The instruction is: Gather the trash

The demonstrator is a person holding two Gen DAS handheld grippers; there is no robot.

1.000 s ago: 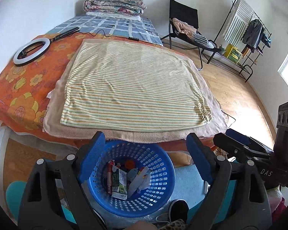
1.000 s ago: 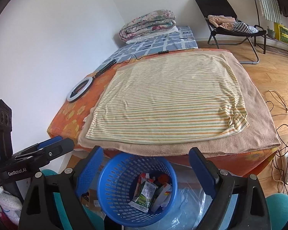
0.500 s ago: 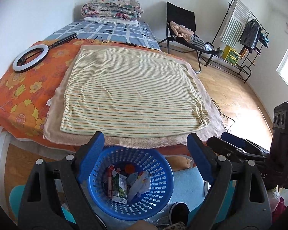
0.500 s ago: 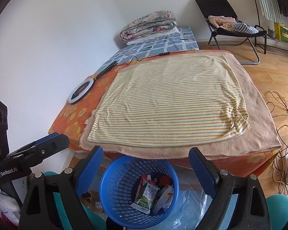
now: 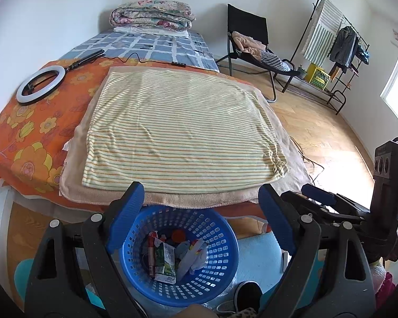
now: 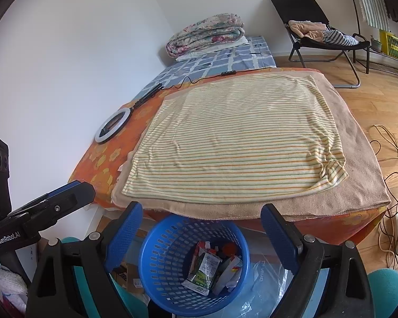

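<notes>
A blue plastic basket (image 5: 220, 273) (image 6: 159, 270) stands on the floor at the foot of the bed, holding several pieces of trash (image 5: 169, 257) (image 6: 212, 267): a green and white carton, crumpled white wrappers, a red cap. My left gripper (image 5: 201, 212) hangs open above the basket with nothing between its blue pads. My right gripper (image 6: 201, 225) is open too, above the same basket, empty. In each view the other gripper juts in from the side.
A striped towel (image 5: 180, 129) lies flat over a beige towel on the bed. A ring light (image 5: 41, 86) and its cable rest at the far left, a folded quilt (image 5: 151, 16) at the head. A folding chair (image 5: 249, 37), clothes rack and floor cables (image 6: 392, 185) stand to the right.
Both views have drifted slightly, so the basket sits a little lower and the bed reaches further down the frame. Both grippers stay open and empty.
</notes>
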